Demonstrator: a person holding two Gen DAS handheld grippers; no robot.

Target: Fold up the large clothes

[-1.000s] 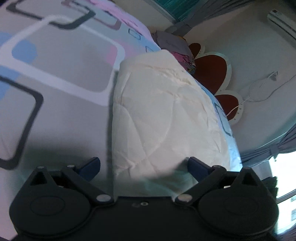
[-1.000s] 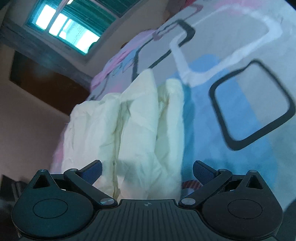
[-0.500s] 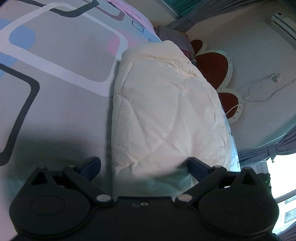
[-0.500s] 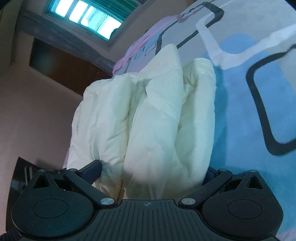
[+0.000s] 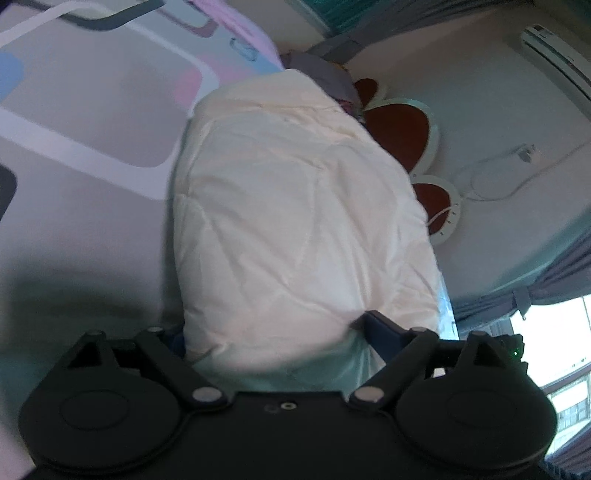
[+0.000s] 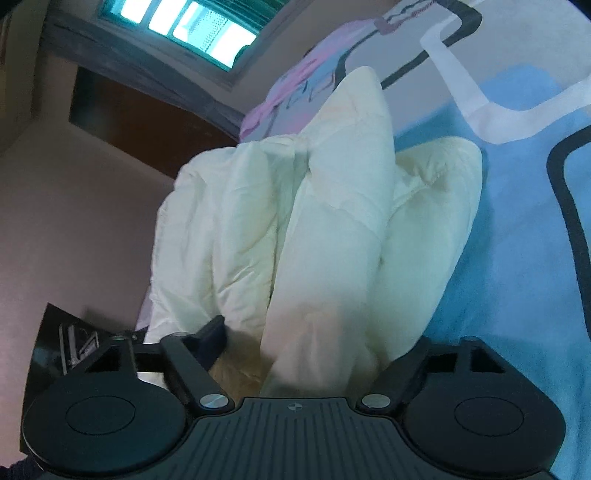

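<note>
A cream quilted comforter [image 5: 295,206] lies folded in a long strip on the patterned bed sheet [image 5: 92,122]. My left gripper [image 5: 273,328] is open, its fingers on both sides of the strip's near end; the left finger is mostly hidden by fabric. In the right wrist view the comforter [image 6: 332,221] shows several stacked folds at its other end. My right gripper [image 6: 317,339] is open with the thick folds between its fingers; the right fingertip is hidden behind cloth.
A red and white petal-shaped headboard [image 5: 402,125] and a grey pillow [image 5: 325,74] lie beyond the comforter. A wall air conditioner [image 5: 554,48] and a cable [image 5: 495,173] are on the wall. A window [image 6: 192,22] and dark wooden panel [image 6: 122,110] show at the right gripper's upper left.
Both grippers have moved forward onto the comforter's ends. The fabric now sits between the fingers of each, where before it lay just ahead of them.
</note>
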